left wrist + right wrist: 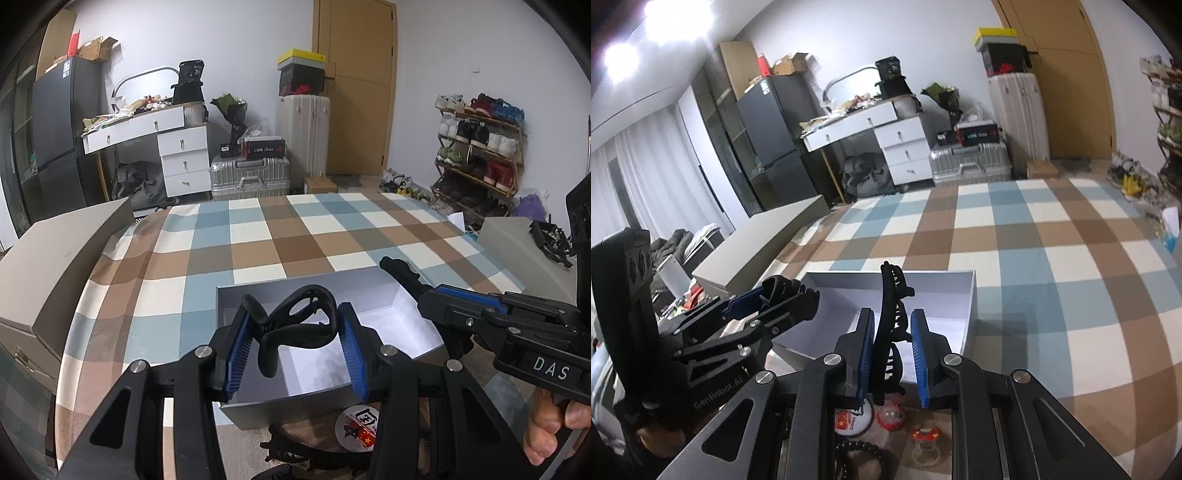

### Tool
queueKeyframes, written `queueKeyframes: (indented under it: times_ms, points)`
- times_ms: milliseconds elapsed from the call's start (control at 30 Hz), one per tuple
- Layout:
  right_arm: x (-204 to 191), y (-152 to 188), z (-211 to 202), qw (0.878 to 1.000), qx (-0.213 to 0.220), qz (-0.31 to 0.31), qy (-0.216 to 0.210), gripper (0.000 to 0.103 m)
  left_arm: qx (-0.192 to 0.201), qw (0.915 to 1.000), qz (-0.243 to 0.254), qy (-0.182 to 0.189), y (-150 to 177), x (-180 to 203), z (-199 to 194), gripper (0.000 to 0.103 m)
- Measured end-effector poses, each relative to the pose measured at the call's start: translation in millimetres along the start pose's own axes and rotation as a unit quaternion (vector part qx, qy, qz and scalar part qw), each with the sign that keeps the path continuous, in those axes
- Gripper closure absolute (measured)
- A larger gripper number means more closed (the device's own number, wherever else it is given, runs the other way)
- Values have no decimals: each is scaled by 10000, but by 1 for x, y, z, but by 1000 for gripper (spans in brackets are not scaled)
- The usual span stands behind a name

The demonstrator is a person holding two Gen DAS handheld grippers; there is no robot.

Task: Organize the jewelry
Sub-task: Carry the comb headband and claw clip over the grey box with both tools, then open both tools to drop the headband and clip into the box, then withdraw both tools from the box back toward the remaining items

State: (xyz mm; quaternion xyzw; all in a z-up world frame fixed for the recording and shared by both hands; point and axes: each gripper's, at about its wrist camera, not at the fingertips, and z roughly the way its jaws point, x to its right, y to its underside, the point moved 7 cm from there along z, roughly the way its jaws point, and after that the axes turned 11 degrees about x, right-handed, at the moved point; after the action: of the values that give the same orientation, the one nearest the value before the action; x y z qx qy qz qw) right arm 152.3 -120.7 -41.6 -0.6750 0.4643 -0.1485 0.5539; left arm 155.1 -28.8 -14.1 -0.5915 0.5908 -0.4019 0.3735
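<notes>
Both grippers carry black hair clips over the open white box (373,306) that sits on the checked cloth (258,236). The left gripper (295,345) is clenched on a looped hair clip (295,325), its blue pads (240,350) pressing the clip's sides; the clip hangs directly above the box's white floor, near the front wall. The right gripper (892,349) grasps a toothed claw clip (890,314) that stands nearly upright between the fingers, its long axis pointing up and forward along them, toward the box's far wall. In the right wrist view this clip is at the front edge of the box, so the box interior lies just ahead of and below the fingertips. The left gripper looks the nearer of the two to a drop, since its clip is already over the box floor. Still outside the box, on the near side, lie a round badge (851,421), a string of dark beads (864,452) and small red trinkets (890,415), so the sorting appears well short of done.
</notes>
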Motion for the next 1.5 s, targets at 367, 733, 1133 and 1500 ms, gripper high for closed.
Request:
queueKeyframes:
  times_ms: [367,733,1133,1500]
  points:
    - [1,7,10,9999,-164,-3,55,84,-168,9997,122,-127,4,3,7,63]
    - [-5,-2,-16,9994,89,-313,120,46,-119,9998,47,-150,0,1,-15,21]
    - [-7,12,-46,9968,-209,-682,356,0,-146,9991,-148,-365,19,-27,-67,1]
    - [-3,43,-50,9908,-633,-1044,580,0,-267,9987,-41,-435,41,-31,-72,1]
